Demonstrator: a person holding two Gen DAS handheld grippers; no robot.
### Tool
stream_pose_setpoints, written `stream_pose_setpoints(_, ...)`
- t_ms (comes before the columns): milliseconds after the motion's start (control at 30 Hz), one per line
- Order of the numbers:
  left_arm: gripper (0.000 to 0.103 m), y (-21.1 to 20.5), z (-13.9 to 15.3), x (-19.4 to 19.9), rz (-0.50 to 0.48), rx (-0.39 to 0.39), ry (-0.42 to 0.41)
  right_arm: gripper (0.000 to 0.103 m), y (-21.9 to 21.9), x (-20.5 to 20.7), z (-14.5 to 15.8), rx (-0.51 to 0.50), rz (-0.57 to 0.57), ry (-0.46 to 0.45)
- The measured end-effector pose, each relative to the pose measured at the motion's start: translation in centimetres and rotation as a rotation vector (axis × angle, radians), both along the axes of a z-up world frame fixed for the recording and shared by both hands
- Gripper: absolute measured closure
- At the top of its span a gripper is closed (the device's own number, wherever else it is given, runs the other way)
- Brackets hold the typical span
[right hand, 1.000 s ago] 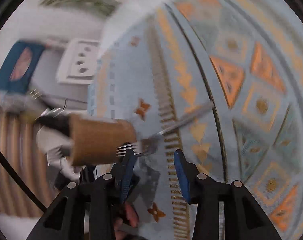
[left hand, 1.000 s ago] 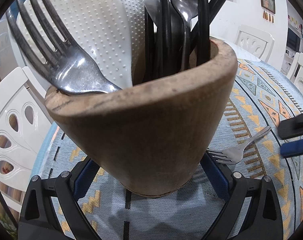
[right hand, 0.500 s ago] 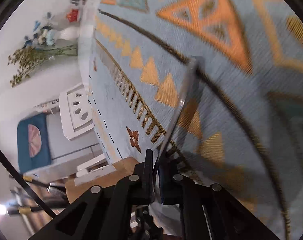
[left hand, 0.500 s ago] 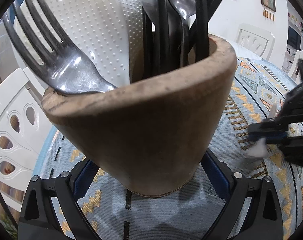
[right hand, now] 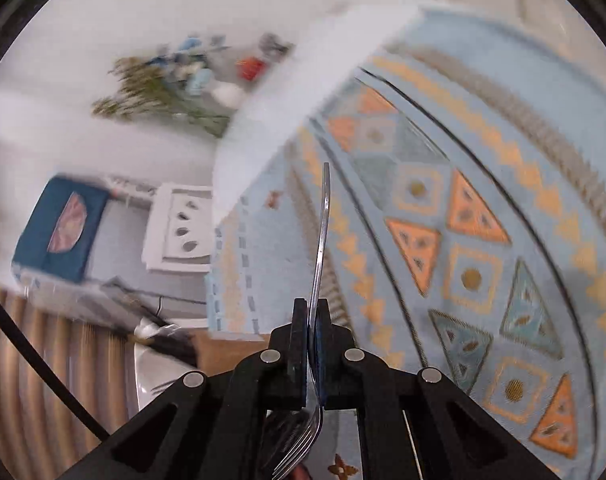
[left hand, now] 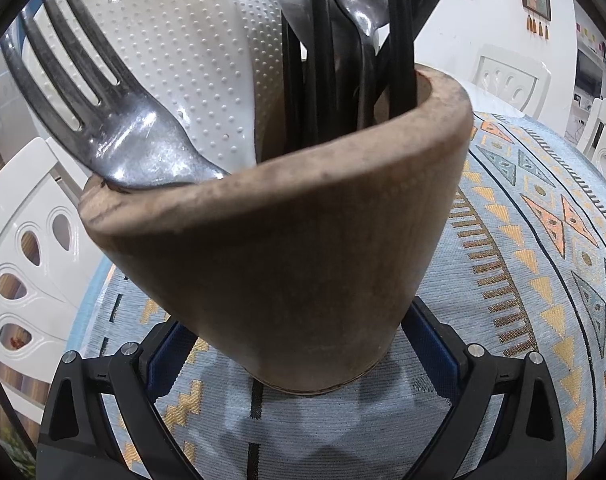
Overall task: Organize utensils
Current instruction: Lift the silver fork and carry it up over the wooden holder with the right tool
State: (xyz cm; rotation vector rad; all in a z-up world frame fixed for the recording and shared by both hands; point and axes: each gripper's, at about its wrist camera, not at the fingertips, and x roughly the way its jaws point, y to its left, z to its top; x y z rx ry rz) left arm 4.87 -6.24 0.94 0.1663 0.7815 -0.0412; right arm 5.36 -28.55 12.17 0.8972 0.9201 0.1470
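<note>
Fingers of the right gripper (right hand: 311,320) are pinching a fork (right hand: 321,248), while the left gripper (left hand: 299,352) is clasping the wooden holder (left hand: 287,248).

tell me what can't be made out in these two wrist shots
- Left wrist view: the wooden holder hides the lower ends of the fork, white paddles and black handles.
- Left wrist view: the left tool's pad contact is hidden behind the holder.
- Right wrist view: the held fork's tines are cut off below the right tool.
- Right wrist view: background flowers are motion-blurred.
</note>
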Motion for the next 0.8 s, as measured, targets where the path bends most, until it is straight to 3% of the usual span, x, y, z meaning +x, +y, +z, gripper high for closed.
stream_pose_setpoints(233, 0.004, 0.0, 0.0, 0.0, 0.002, 0.0, 0.0, 0.1, 4.3, -0.2, 8.9, -0.034, 0.183, -0.244)
stream_pose_setpoints(367, 0.004, 0.0, 0.0, 0.0, 0.002, 0.0, 0.0, 0.1, 7.7, 0.4, 11.7, -0.102, 0.278, -0.364)
stream_pose_setpoints(533, 0.004, 0.0, 0.0, 0.0, 0.002, 0.0, 0.0, 0.1, 12.9, 1.9, 12.5, -0.176, 0.387, -0.456)
stream_pose_setpoints(800, 0.004, 0.1, 0.0, 0.0, 0.002, -0.002, 0.0, 0.1, 17.4, 3.8, 11.5, -0.239, 0.513, -0.482)
